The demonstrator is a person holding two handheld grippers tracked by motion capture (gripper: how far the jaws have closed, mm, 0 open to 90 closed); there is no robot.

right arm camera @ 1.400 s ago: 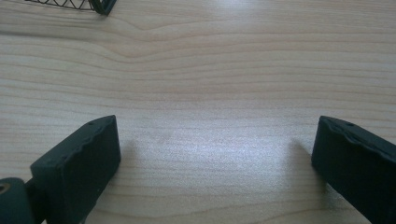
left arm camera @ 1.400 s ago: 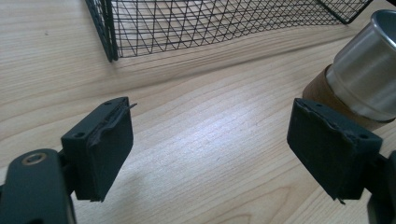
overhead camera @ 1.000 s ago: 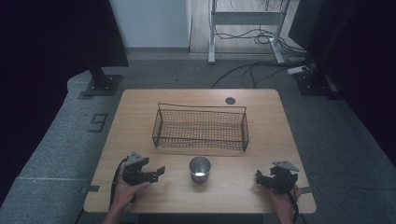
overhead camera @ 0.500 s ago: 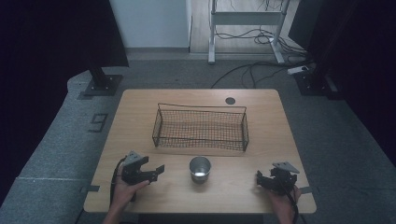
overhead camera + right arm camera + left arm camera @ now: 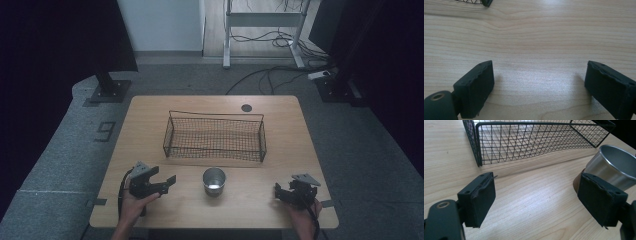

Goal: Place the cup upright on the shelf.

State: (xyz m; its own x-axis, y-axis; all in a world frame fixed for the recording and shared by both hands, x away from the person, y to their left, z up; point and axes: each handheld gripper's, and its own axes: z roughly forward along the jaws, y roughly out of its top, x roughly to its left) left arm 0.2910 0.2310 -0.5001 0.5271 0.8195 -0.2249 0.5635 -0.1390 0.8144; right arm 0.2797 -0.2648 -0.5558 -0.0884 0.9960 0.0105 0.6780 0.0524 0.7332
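Note:
A steel cup (image 5: 214,180) stands upright on the wooden table (image 5: 145,125), just in front of a black wire basket (image 5: 215,150) that holds nothing. My left gripper (image 5: 169,182) hovers left of the cup, pointing toward it; its jaws have just closed a little but stand apart with only bare wood between them (image 5: 536,202). In the left gripper view the cup (image 5: 614,165) sits behind the right-hand pad (image 5: 599,197), apart from it, and the basket (image 5: 524,142) lies ahead. My right gripper (image 5: 278,192) rests near the table's front right, open over bare wood (image 5: 539,90).
A dark round grommet (image 5: 246,107) sits in the table's far edge. A basket corner (image 5: 485,2) peeks in at the top of the right gripper view. Beyond the table are a monitor stand base (image 5: 107,92), a metal frame and floor cables (image 5: 280,70).
The left hand has shifted very slightly. The cup, the basket and the right gripper stay where they were.

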